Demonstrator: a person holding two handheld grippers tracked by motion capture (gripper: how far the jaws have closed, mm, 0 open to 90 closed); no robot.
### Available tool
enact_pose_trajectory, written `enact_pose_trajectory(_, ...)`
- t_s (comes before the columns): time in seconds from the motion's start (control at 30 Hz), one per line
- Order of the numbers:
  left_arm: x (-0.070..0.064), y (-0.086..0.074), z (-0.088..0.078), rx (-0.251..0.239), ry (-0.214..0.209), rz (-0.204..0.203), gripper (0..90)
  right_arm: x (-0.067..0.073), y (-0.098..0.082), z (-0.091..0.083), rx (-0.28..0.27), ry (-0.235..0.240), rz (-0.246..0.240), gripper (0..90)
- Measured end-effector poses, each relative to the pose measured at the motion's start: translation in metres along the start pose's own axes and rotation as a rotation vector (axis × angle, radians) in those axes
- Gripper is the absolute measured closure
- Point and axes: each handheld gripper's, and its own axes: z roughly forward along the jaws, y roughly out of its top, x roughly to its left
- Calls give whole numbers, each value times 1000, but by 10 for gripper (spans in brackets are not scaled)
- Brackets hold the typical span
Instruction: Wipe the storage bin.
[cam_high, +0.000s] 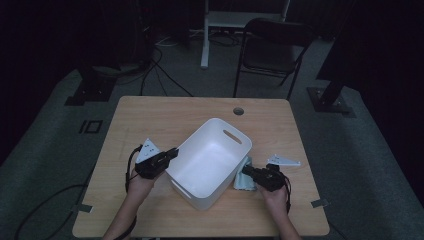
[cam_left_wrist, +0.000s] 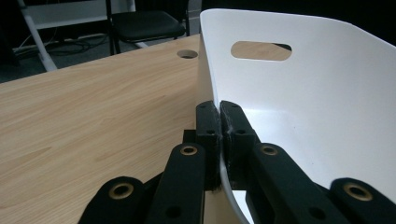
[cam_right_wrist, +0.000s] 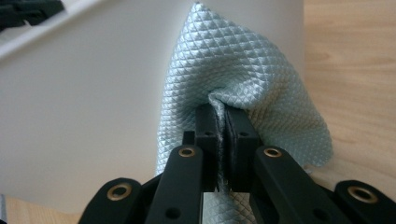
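Two hand-held grippers on the counter, left hand-held gripper clamped on the white tub's rim, tub lying diagonally, right hand-held gripper pinching a pale-blue cloth beside the tub's wall.

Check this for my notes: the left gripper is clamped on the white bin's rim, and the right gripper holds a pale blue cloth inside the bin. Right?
Not quite. The left gripper is clamped on the white bin's rim, but the cloth held by the right gripper is outside the bin, against its outer wall above the table. The right gripper view shows it.
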Motion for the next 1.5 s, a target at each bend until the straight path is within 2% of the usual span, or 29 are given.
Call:
enact_pose_trajectory(0.27,0,0,0,2,7,4,876,-10,-8,11,70,-28,37,852)
enact_pose_trajectory(0.4,0,0,0,-1,11,-1,876,-9,-8,11,78,-32,59,852)
enact_pose_trajectory(0.53,-1,0,0,0,14,0,876,1,-2,4,64,-6,37,852)
enact_pose_trajectory(0.8,-1,0,0,2,17,2,876,37,15,-20,-73,119,-30,852)
enact_pose_trajectory(0.87,-1,0,0,3,14,4,876,46,18,-23,-82,120,-64,852)
enact_pose_trajectory(0.93,-1,0,0,4,10,3,877,50,17,-22,-79,100,-88,852)
enact_pose_trajectory(1.0,-1,0,0,3,9,2,877,47,15,-20,-80,115,-74,852)
enact_pose_trajectory(1.27,-1,0,0,2,7,4,874,41,8,-13,-49,86,-74,853)
enact_pose_trajectory(1.5,-1,0,1,1,5,2,874,33,2,-9,-30,68,-56,853)
